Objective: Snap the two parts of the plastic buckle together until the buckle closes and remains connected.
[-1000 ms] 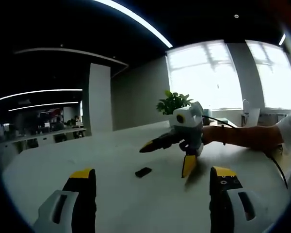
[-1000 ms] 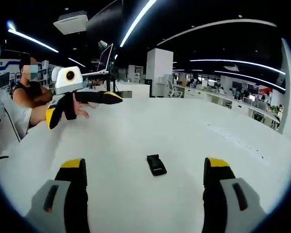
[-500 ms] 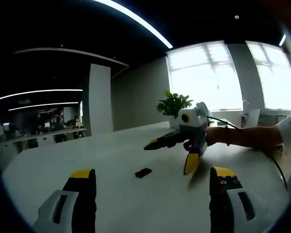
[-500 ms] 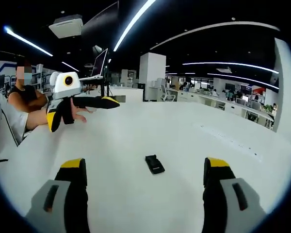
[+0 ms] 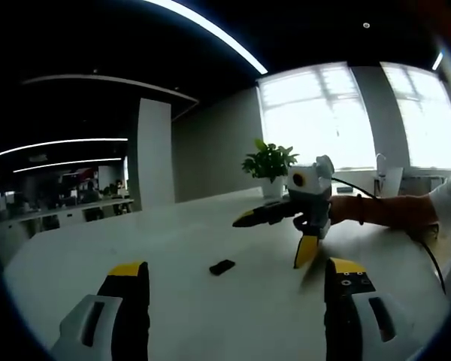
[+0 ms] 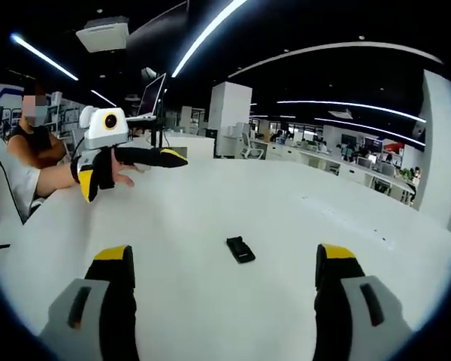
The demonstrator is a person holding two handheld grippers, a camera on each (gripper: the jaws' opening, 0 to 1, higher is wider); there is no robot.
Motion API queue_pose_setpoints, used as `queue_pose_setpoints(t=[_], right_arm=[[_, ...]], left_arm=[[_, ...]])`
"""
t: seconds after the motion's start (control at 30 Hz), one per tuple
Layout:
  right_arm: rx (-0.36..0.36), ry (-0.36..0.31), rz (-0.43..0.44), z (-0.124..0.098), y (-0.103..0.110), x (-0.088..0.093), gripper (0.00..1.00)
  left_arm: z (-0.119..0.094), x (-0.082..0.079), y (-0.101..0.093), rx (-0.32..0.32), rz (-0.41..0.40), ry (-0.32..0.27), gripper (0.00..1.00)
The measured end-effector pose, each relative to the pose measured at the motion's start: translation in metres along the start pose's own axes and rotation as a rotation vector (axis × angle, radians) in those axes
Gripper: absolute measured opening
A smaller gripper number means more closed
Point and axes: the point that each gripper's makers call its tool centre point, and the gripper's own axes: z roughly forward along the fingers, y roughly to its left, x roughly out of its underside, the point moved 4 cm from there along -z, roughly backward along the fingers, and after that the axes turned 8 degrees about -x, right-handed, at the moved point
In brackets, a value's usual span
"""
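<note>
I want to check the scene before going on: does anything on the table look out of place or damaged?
Nothing stands out. The small black plastic buckle lies flat on the white table, apart from both hand-held grippers, left and right, whose jaws stand open. Whether it is snapped shut is too small to tell.

Dim office — glaring windows [image 5: 338,116], bright ceiling strips [image 6: 203,34], fisheye-bent edges.

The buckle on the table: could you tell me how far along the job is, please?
The buckle lies on the white table as one small black piece; whether it is snapped shut is too small to tell. Nothing is in hand: the left gripper and right gripper are open, away from it.
</note>
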Motion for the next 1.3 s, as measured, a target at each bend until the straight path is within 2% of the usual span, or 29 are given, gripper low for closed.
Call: queue_pose_setpoints(t=[0.23,0.27,0.3,0.33,0.57,0.7,0.9,1.07,1.2,1.3], right_arm=[[0.048,0.014,0.016,-0.01,0.002,0.006,1.0],[0.065,0.021,0.014,-0.012,0.002,0.007,1.0],[0.103,0.004,0.023,-0.015,0.0,0.005,1.0],[0.112,-0.008,0.028,-0.016,0.001,0.004,1.0],[0.138,-0.03,0.035,-0.022,0.013,0.001,1.0],[0.162,-0.041,0.037,-0.025,0.012,0.001,1.0],[0.191,-0.008,0.048,-0.037,0.016,0.007,1.0],[0.22,-0.048,0.051,-0.05,0.025,0.001,1.0],[0.234,-0.046,0.038,-0.058,0.033,-0.003,1.0],[0.271,-0.063,0.02,-0.064,0.034,-0.006,1.0]], left_arm=[[0.0,-0.001,-0.002,0.0,0.003,-0.001,0.99],[-0.001,-0.001,-0.002,0.001,0.006,-0.001,0.99],[-0.001,-0.002,-0.003,0.002,0.007,-0.004,0.99],[-0.002,-0.003,-0.004,0.003,0.006,-0.009,0.99],[-0.001,-0.003,-0.005,0.003,0.014,-0.008,0.99],[-0.001,-0.003,-0.004,0.001,0.018,-0.005,0.99],[0.0,-0.002,0.001,-0.012,0.007,0.001,0.99],[-0.001,-0.002,0.001,-0.021,0.006,0.002,0.99],[-0.001,0.0,0.001,-0.027,0.005,0.008,0.99],[-0.001,0.0,0.002,-0.03,0.007,0.008,0.99]])
